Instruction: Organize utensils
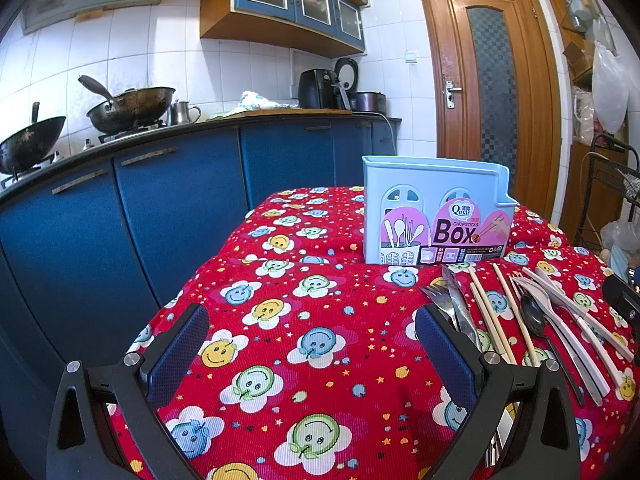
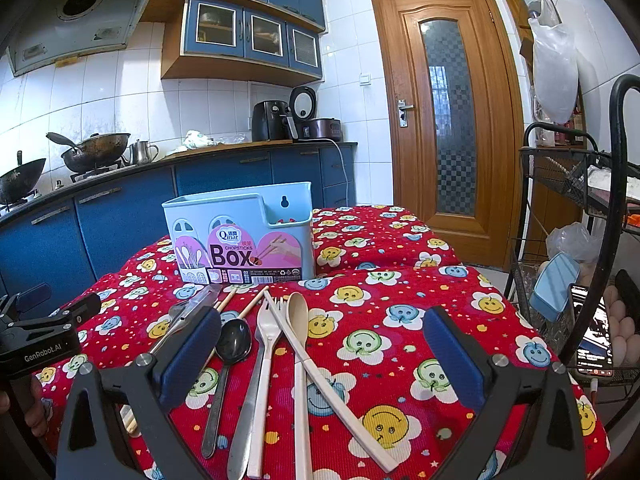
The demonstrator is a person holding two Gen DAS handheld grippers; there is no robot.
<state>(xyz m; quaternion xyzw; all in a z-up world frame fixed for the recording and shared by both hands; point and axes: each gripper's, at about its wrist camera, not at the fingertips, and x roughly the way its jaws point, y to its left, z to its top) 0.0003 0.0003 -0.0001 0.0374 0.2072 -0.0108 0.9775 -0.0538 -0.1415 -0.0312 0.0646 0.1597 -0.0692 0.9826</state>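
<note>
Utensils are lying loose in a fanned, overlapping row on the red smiley-flower tablecloth [image 2: 400, 240], directly ahead of and between the fingers of the right gripper [image 2: 320, 356], whose jaws are standing wide apart and holding nothing. The left gripper [image 1: 312, 354] is likewise spread open and empty, hovering over bare cloth with the utensil row just off its right finger. The pale blue chopsticks box [image 2: 240, 232] is standing upright beyond the utensils, farther ahead of both claws, and appears to be holding no utensils yet, so the sorting is judged to be at its start. Risk is arising mainly from the overlap: the cream wooden spoon [image 2: 298, 312] is crossing the cream knife [image 2: 328, 380] and lying against the cream fork [image 2: 266, 344], so a closing grip is likely to be catching two handles at once or flicking a neighbour aside. The black spoon [image 2: 232, 340] and the steel fork [image 1: 438, 300] are sitting close beside the bamboo chopsticks [image 1: 486, 312], which are thin and likely to be rolling or slipping out of the pads. The box looks light; a utensil tip striking its rim may be tipping or pushing it. The cloth is draping over a soft, uneven surface, giving little firm backing for pinching flat handles. Around the table, a kitchen is showing: blue cabinets, woks on a stove, a wooden door [image 2: 448, 120], a black wire rack [image 2: 568, 184].
</note>
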